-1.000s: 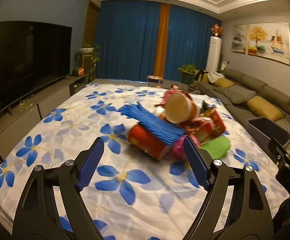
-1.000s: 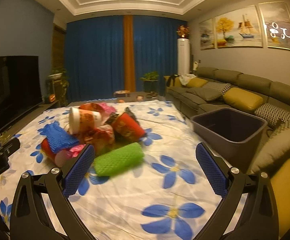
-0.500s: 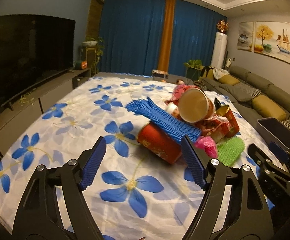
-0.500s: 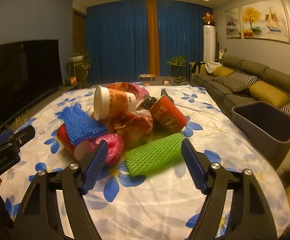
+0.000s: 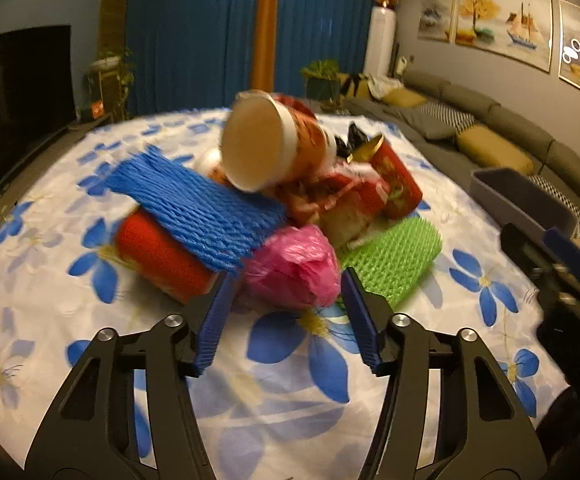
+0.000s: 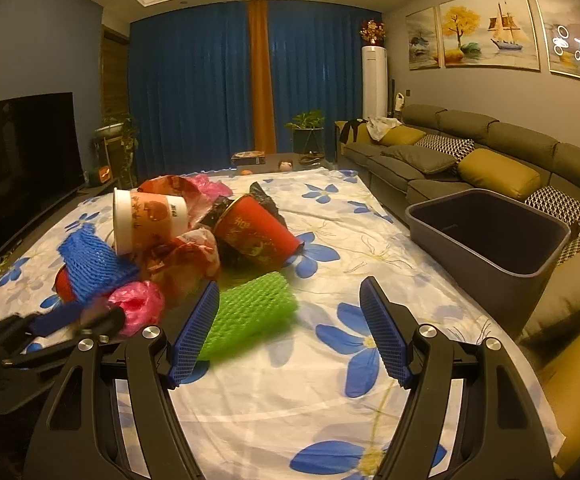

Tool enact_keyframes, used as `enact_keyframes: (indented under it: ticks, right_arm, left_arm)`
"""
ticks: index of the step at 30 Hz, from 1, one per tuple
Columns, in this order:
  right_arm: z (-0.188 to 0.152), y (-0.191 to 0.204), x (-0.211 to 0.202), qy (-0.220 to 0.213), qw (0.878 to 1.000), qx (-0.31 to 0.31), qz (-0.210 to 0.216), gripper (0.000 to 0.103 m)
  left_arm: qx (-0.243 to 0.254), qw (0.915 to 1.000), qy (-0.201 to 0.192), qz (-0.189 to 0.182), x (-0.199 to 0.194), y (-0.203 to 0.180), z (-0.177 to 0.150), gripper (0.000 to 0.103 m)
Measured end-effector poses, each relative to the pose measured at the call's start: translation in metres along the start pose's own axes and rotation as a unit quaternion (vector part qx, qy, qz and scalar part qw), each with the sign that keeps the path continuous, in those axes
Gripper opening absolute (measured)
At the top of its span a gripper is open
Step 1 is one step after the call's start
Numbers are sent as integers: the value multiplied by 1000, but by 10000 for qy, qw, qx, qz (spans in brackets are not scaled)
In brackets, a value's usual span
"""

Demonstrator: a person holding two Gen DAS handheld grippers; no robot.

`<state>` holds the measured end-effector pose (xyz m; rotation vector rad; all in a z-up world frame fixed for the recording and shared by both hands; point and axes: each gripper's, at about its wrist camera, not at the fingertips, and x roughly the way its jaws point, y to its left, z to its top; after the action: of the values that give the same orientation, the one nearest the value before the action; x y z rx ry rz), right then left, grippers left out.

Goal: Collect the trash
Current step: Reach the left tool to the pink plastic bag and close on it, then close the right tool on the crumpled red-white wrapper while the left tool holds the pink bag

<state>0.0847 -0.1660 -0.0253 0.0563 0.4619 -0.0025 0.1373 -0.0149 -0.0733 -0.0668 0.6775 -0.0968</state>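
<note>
On the flowered cloth a heap of trash lies left of the grey bin, which stands at the cloth's right edge beside the sofa. Atop the heap a paper cup lies on its side, its mouth toward the left camera; below it a blue net drapes over a red can, with crumpled red wrappers and a red tub behind. A pink bag sits at the near edge of the heap, touching the blue net, and a green net lies just right of it. The left gripper is spread, empty, its tips flanking the near side of the pink bag. The right gripper is likewise spread and holds nothing, its left finger just beside the green net, low over the cloth. Blue curtains hang at the far wall.
</note>
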Motion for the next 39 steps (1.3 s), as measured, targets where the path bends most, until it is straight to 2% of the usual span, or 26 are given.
enact_keyframes:
  ticks: [3, 6, 8, 10, 14, 20, 26, 30, 39]
  right_arm:
    - [1, -5, 0, -3, 10000, 19, 20, 71]
    - [1, -6, 2, 9, 10000, 6, 79, 71]
    - [1, -5, 3, 32, 9999, -1, 130, 71]
    - [1, -5, 5, 60, 9997, 28, 218, 71]
    - [3, 0, 9, 68, 9994, -23, 351, 71]
    - [10, 16, 22, 120, 9978, -104, 649, 64]
    - [20, 35, 44, 252, 9954, -228, 891, 59]
    - [26, 48, 61, 300, 9947, -363, 917, 57]
    - [28, 56, 104, 709, 9903, -363, 1138, 41]
  left_arm:
    - [-56, 9998, 191, -55, 13, -2, 1, 44]
    - [-88, 9994, 301, -142, 20, -3, 0, 26]
    - [-90, 9993, 321, -191, 22, -3, 0, 10]
    - [-140, 9991, 282, -266, 21, -2, -2, 7]
    - [-214, 9986, 131, -455, 7, 0, -2, 6]
    - [-350, 9967, -129, -721, -30, 10, -5, 5]
    - [-454, 9949, -392, -817, -56, 21, -2, 5]
    - [-490, 9941, -414, -876, -58, 28, -1, 5]
    - [-562, 9946, -308, -818, -49, 40, -4, 5]
